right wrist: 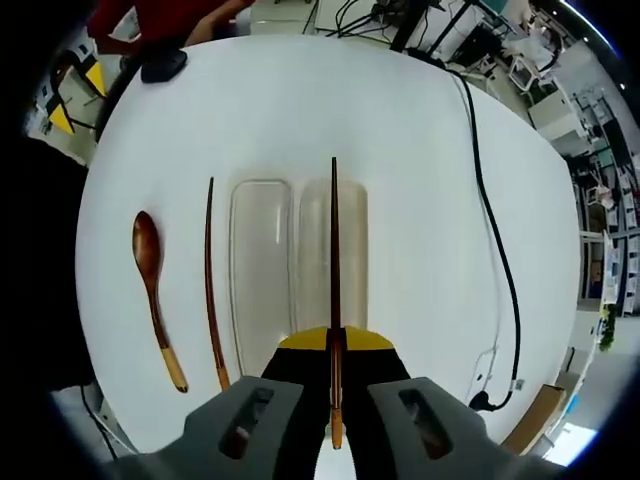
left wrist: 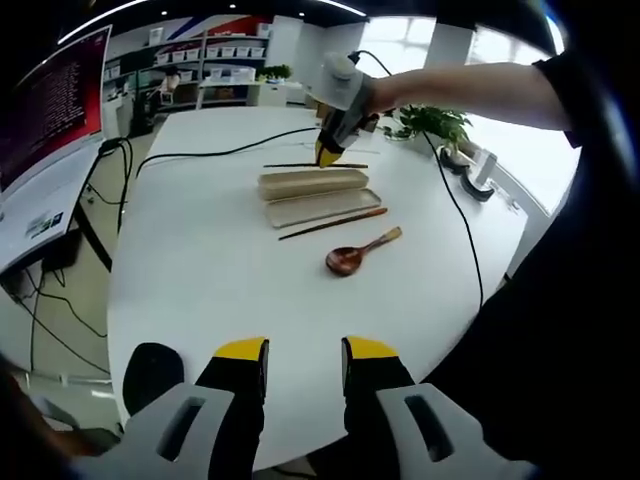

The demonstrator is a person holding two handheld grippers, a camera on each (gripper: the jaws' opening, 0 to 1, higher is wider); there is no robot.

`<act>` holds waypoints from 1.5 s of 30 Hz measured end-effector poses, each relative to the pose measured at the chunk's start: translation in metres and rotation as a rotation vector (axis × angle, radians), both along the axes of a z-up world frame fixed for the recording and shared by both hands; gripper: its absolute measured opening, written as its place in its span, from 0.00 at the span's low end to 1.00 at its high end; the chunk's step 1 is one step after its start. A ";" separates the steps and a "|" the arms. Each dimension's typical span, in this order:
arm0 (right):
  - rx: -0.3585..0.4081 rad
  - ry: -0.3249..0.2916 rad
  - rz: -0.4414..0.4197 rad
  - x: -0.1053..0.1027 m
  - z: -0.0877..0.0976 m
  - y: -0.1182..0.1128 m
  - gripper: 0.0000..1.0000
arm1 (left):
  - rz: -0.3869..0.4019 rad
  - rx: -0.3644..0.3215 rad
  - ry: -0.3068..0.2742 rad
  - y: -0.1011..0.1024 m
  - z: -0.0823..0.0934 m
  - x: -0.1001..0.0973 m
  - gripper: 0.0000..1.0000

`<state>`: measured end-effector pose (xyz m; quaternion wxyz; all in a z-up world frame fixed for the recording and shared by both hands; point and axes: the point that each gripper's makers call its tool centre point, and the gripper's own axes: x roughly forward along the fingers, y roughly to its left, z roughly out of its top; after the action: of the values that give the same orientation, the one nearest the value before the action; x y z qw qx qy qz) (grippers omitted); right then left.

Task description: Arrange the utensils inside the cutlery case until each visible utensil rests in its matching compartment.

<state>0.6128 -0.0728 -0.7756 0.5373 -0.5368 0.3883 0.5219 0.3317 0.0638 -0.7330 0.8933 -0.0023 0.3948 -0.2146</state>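
The right gripper (right wrist: 334, 345) has its jaws closed on one chopstick (right wrist: 334, 260), holding it long-ways just over the open cutlery case (right wrist: 262, 260) so it can drop straight into its slot. The other chopstick (right wrist: 212, 280) and the wooden spoon (right wrist: 152, 270) lie on the white bench (right wrist: 420, 200) beside the case, waiting. The left gripper (left wrist: 305, 360) hangs back, jaws partly open and holding nothing.

Cutlery case (right wrist: 262, 262) beige, open, two long halves side by side on white counter (right wrist: 420, 180). One dark wooden chopstick (right wrist: 334, 250) held above right half, lengthwise. Second chopstick (right wrist: 213, 285) lying just left of case. Wooden spoon (right wrist: 153, 285) farther left, bowl up.
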 end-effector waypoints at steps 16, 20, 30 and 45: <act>0.005 0.009 -0.033 0.011 -0.015 -0.005 0.00 | -0.002 0.010 -0.008 -0.005 0.008 0.010 0.29; 0.001 0.019 -0.031 0.008 -0.024 -0.007 0.00 | 0.002 0.004 0.014 -0.006 0.000 0.006 0.29; -0.002 0.035 -0.032 0.011 -0.034 -0.005 0.00 | -0.001 0.003 0.034 -0.008 -0.006 0.006 0.29; -0.003 0.020 -0.041 0.015 -0.042 -0.004 0.00 | 0.016 0.005 0.022 -0.003 -0.002 0.022 0.29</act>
<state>0.6281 -0.0770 -0.8180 0.5432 -0.5241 0.4055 0.5156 0.3539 0.0608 -0.7354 0.8907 -0.0054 0.4051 -0.2064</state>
